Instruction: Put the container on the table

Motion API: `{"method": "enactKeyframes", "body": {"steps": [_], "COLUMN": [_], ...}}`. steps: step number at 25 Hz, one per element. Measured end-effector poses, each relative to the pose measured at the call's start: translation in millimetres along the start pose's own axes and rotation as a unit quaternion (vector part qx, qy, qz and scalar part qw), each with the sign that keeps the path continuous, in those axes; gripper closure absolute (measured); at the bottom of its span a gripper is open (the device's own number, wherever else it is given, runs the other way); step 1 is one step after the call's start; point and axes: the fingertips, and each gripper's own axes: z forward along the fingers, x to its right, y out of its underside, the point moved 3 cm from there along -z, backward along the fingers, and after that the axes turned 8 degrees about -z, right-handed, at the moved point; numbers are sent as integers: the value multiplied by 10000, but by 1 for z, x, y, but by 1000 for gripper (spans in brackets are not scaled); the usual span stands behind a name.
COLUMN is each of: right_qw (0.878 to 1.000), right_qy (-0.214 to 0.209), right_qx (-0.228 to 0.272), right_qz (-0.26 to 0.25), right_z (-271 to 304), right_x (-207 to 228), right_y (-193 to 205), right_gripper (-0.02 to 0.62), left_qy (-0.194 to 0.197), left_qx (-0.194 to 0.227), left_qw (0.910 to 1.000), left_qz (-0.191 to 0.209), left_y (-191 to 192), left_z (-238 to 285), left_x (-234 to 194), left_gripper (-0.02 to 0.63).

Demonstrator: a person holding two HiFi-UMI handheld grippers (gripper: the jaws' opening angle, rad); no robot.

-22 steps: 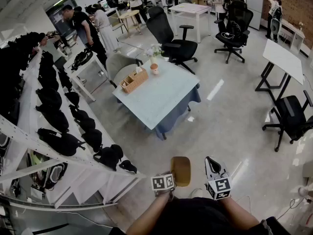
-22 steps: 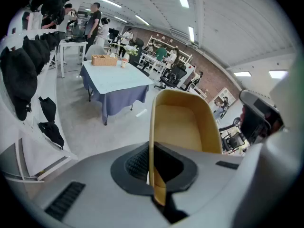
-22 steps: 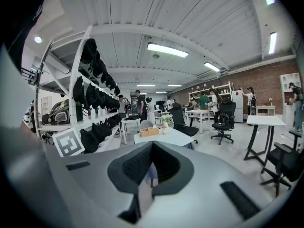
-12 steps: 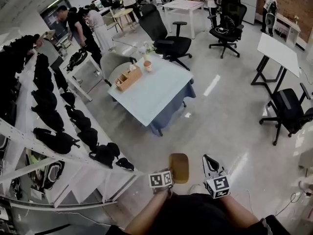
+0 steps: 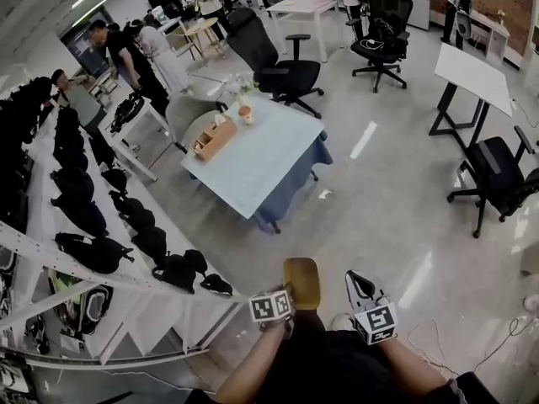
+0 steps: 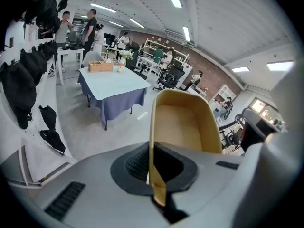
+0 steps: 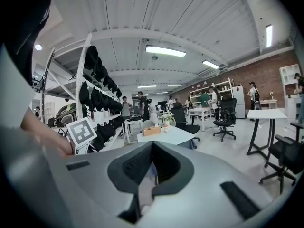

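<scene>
Left gripper (image 5: 285, 300) is clamped tight on one wall of the tan container (image 5: 301, 279) and holds it in the air above the floor, close in front of the person. Its hollow inside faces the left gripper view. Just to the right, the right gripper (image 5: 360, 286) has its jaws closed together with nothing between them. The table (image 5: 261, 162), draped in a blue cloth, stands well apart from the container, farther ahead across the floor.

Near end of the container (image 6: 183, 122) hidden between the clamped jaws of the left gripper (image 6: 153, 167), contents of the wooden box (image 5: 213, 138) on the far worktop (image 5: 261, 162) too small to tell, orange thing (image 5: 246, 115) beside it too small to name, person's forearm (image 5: 253, 373) cut off by the head view's bottom edge
</scene>
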Motion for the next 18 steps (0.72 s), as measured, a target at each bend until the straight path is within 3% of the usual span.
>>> {"method": "enactKeyframes", "body": {"steps": [9,18], "right_qw": [9995,9987], "right_qy": [288,260], "right_qx": [-51,-433], "right_qz": [103,-85], "right_z": [31,115], "right_x": [42,100], "right_y": [-6,-19], "right_gripper": [597,597], "left_qy": [34,117], "left_qx": [-237,-159], "left_qw": [9997,9997], "left_qz": [19,-132], "left_y": [-29,-119], "left_z": [42,103], "left_x": [6,7], "left_gripper": [597,597]}}
